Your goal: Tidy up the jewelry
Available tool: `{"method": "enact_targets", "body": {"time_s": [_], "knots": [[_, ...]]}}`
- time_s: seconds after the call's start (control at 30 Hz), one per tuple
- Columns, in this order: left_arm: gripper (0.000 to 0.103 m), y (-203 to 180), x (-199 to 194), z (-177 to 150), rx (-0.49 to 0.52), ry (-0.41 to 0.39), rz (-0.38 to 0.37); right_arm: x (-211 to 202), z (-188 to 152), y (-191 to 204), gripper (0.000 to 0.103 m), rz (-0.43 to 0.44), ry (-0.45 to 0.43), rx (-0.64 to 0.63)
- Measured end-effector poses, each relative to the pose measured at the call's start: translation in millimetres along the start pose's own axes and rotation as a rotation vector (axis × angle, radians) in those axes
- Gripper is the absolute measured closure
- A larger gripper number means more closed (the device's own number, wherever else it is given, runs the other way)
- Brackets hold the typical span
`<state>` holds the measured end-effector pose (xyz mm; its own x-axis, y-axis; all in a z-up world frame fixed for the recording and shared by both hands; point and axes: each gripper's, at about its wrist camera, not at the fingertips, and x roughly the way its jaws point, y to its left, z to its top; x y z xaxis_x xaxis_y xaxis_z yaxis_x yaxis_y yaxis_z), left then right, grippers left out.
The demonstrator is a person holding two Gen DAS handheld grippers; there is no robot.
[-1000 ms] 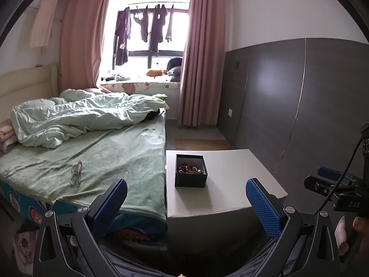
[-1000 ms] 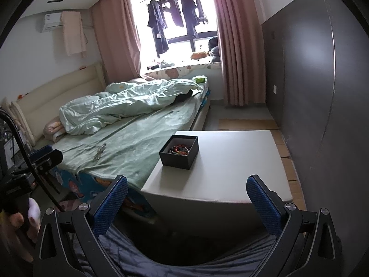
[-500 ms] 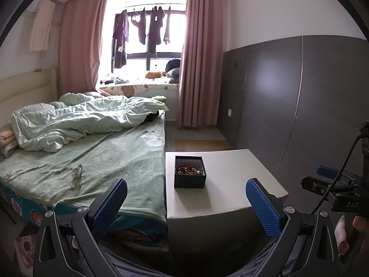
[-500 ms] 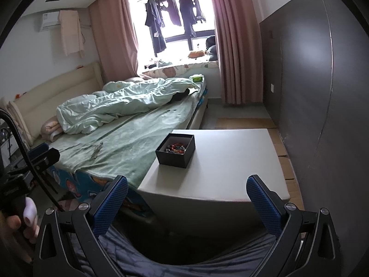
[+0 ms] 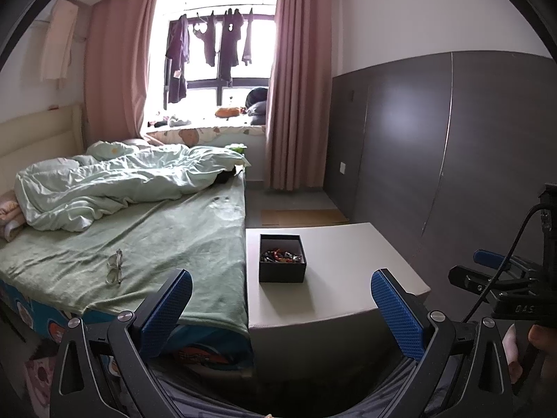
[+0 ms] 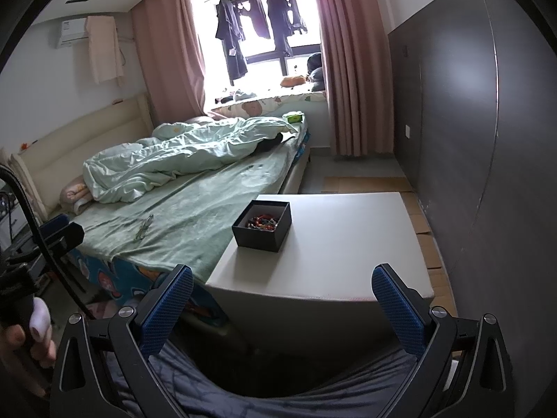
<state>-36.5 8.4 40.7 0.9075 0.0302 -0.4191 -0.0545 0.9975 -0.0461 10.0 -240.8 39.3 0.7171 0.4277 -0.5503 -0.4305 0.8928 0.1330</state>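
A black open box (image 5: 282, 261) with a tangle of colourful beaded jewelry (image 5: 280, 255) inside stands on a white low table (image 5: 341, 278) beside the bed. It also shows in the right wrist view (image 6: 261, 225), with the jewelry (image 6: 261, 222) in it. My left gripper (image 5: 282, 310) is open and empty, held short of the table's near edge. My right gripper (image 6: 283, 308) is open and empty, also short of the table (image 6: 334, 244). The right gripper shows at the right edge of the left wrist view (image 5: 501, 278).
A bed with a green sheet (image 5: 156, 237) and a rumpled duvet (image 5: 115, 184) lies left of the table. A pair of glasses (image 5: 115, 271) lies on the sheet. A dark panelled wall (image 5: 435, 160) runs along the right. Cardboard (image 5: 303, 216) lies on the floor behind the table.
Both views have shifted slightly; the box and table sit a little lower and nearer in frame. Both grippers stay open and empty.
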Motion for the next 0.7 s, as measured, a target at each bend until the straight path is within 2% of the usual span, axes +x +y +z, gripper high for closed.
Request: {"method": "enact_targets", "body": {"time_s": [0.47, 0.7], "knots": [[0.0, 1.2, 3.3, 1.8, -0.012, 0.01, -0.019, 2.3, -2.5, -0.7, 0.0, -0.018, 0.012, 0.01], [0.0, -2.4, 9.5, -1.0, 0.021, 0.014, -0.025, 4.8, -5.1, -1.9, 0.0, -0.021, 0.018, 0.01]]}}
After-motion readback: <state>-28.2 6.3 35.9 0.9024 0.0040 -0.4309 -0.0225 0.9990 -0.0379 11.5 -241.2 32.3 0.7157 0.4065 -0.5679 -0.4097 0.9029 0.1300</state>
